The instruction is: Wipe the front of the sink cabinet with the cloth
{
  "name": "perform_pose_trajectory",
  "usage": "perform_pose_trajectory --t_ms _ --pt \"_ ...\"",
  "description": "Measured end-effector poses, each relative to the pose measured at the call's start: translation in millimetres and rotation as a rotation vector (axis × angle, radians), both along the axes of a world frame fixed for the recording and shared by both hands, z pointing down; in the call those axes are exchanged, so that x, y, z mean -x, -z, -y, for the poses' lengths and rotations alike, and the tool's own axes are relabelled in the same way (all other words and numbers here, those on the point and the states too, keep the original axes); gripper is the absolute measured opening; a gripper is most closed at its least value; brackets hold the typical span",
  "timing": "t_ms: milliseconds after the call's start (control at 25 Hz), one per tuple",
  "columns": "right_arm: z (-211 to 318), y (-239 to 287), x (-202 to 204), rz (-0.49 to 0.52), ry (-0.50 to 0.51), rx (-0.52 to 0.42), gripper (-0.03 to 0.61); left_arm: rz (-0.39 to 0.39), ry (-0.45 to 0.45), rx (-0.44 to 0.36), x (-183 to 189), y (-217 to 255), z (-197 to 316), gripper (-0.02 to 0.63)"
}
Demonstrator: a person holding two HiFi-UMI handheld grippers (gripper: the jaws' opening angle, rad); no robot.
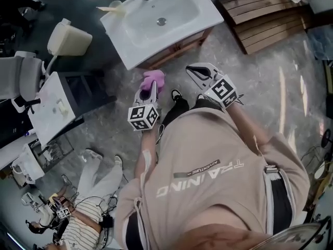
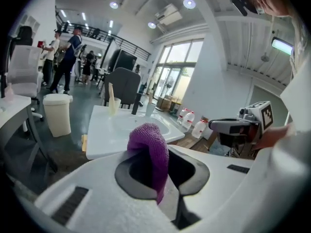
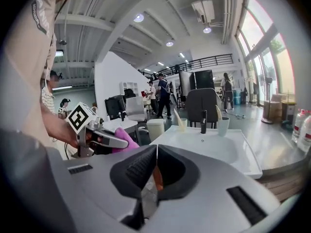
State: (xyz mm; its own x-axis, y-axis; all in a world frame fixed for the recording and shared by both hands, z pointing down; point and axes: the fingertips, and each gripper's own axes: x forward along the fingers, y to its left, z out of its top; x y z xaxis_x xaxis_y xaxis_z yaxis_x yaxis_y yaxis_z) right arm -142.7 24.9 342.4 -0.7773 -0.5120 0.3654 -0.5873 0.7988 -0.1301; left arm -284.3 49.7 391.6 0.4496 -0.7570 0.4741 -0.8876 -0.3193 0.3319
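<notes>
Left gripper (image 1: 151,87) pinching crumpled purple terry cloth (image 2: 148,144) | right gripper (image 3: 156,171) pressed together, empty, beside the left | wooden sink cabinet (image 1: 177,48) under white basin (image 1: 183,14) ahead of both grippers, cloth near its front

Person: beige T-shirt (image 1: 208,191), white "TRAINING ADVENTURE" print; black trousers (image 1: 179,109); black shoe (image 1: 176,94), white trim. Left gripper (image 1: 152,86), right gripper (image 1: 193,71): white-grey shells, dark jaw pads, black-white marker cubes (image 1: 143,117).

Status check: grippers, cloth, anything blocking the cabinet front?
Left gripper shut on purple cloth. Right gripper shut, empty. Cloth held short of sink cabinet front, not yet wiping. Nothing seen in the way.
</notes>
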Motion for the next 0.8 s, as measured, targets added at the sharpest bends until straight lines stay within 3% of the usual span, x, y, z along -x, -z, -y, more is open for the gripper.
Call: perform_pose_trajectory --t_ms 280,440,800 --pt "14.0 -9.1 28.6 0.006 -0.094 0.034 0.014 -0.036 -0.06 0.058 24.0 -29.6 14.9 0.038" --pt "8.4 -21.2 53.4 -0.029 -0.065 0.027 0.014 -0.041 -0.074 0.069 33.4 -46.7 25.6 0.038" --pt "13.1 -70.9 84.8 0.122 -0.043 0.161 0.014 0.01 0.024 0.178 69.7 -121.5 50.5 0.038"
